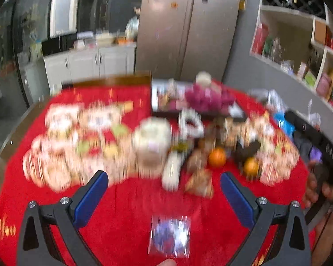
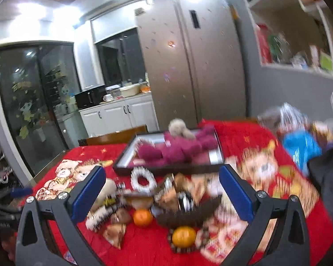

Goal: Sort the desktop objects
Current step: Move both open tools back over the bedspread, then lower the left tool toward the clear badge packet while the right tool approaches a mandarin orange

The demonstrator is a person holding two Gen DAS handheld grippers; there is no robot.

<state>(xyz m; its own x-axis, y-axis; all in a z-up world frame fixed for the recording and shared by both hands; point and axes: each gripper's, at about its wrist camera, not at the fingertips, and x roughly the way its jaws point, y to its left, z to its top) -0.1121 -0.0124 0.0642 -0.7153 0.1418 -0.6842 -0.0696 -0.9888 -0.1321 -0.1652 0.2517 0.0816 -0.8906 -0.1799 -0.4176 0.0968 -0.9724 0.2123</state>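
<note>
Although a plush toy (image 2: 177, 148) already lies in the dark tray (image 2: 122, 161) at centre frame, most clutter, two oranges (image 2: 142, 218) included, sits loose on the red cloth (image 2: 144, 250) below it; the left gripper (image 1: 164, 197) and right gripper (image 2: 162, 194) both gape empty, so sorting looks barely begun.

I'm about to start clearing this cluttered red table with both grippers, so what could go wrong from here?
1. Both views are motion-blurred, so aiming at small items is unreliable until the open left gripper and open right gripper steady.
2. The oranges sit loose on the red tablecloth amid tightly packed clutter; a nudge may roll them.
3. The small clear packet looks thin and flat, so the fingers might snag cloth instead.
</note>
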